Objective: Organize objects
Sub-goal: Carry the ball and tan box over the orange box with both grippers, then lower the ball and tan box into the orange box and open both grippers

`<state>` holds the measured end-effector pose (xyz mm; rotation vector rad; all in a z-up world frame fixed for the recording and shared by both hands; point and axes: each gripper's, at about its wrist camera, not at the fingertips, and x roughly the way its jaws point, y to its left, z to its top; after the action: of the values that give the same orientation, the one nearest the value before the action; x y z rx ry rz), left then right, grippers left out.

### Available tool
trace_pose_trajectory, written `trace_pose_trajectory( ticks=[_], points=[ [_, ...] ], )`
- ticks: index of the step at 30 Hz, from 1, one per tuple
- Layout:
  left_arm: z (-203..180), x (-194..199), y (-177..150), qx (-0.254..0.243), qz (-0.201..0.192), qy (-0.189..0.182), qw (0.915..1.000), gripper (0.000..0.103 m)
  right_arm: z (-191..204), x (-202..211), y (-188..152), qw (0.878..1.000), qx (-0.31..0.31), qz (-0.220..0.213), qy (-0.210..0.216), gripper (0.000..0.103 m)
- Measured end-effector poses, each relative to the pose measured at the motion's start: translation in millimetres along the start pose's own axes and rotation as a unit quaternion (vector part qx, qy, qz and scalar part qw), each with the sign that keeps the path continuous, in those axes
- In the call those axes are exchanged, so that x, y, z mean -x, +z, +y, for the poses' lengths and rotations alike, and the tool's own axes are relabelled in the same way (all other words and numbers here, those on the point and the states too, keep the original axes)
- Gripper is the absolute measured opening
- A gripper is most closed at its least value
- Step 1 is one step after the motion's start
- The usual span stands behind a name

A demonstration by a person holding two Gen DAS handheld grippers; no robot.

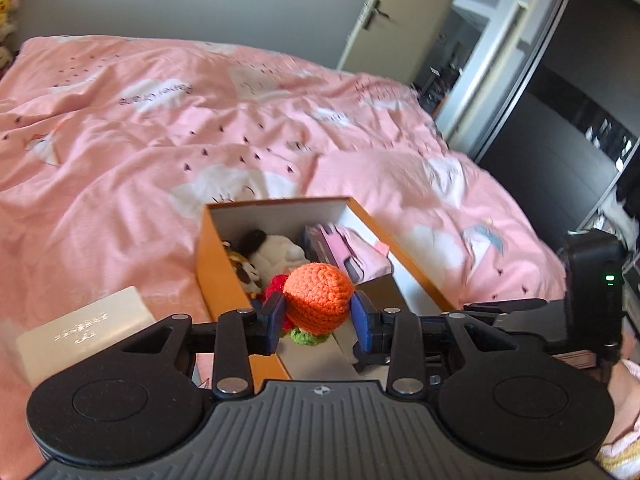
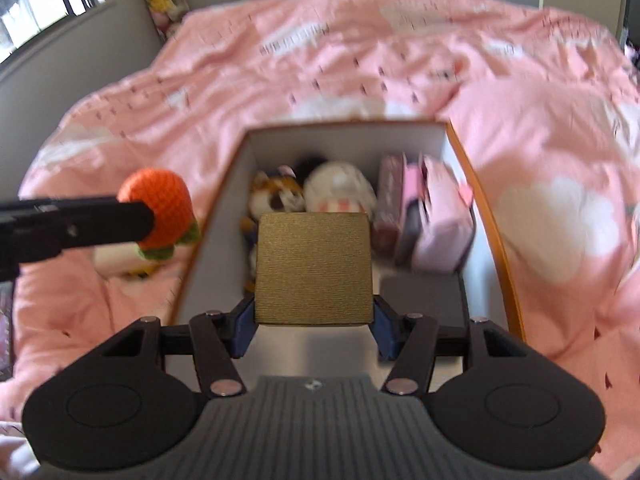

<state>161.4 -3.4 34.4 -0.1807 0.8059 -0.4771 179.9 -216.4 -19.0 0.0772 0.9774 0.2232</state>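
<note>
My left gripper [image 1: 318,316] is shut on an orange crocheted toy [image 1: 318,296] with a green base, held over the near left end of the open orange box [image 1: 212,264]. The toy also shows in the right wrist view [image 2: 160,204], left of the box [image 2: 496,236]. My right gripper [image 2: 314,324] is shut on a gold square box [image 2: 314,268] held above the orange box's inside. In the box lie plush toys [image 2: 340,192], a tiger plush [image 2: 276,196] and pink packets [image 2: 436,220].
The box sits on a pink duvet [image 1: 120,152] covering the bed. A silver-grey flat box [image 1: 84,328] lies left of the orange box. A plush [image 2: 120,260] lies on the duvet under the left gripper. A door and dark wardrobe stand at right.
</note>
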Motion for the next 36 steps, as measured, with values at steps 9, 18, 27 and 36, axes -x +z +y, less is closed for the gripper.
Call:
trace_pose_trajectory(
  ticks=[9,18,27,36],
  points=[
    [-8.2,-45.7,5.6,-0.068,0.077,0.005,0.9948,0.041,-8.8,-58.7,-1.6,0.996,0.026,0.088,-0.014,0.06],
    [-13.3,-71.4,12.9,-0.117,0.113,0.018,0.9865,0.041,-12.1,-75.4,10.0,0.991,0.028,0.127,-0.013,0.062],
    [-20.9,-84.2,13.7,-0.177,0.142,0.02,0.9737,0.041,-18.7,-65.9,11.3,0.991,0.058,0.121,-0.007,0.067],
    [-30.7,-98.7,5.5,-0.246,0.189,0.027,0.9503,0.041,-30.1,-56.0,7.0,0.98,0.04,0.19,0.048,0.027]
  ],
)
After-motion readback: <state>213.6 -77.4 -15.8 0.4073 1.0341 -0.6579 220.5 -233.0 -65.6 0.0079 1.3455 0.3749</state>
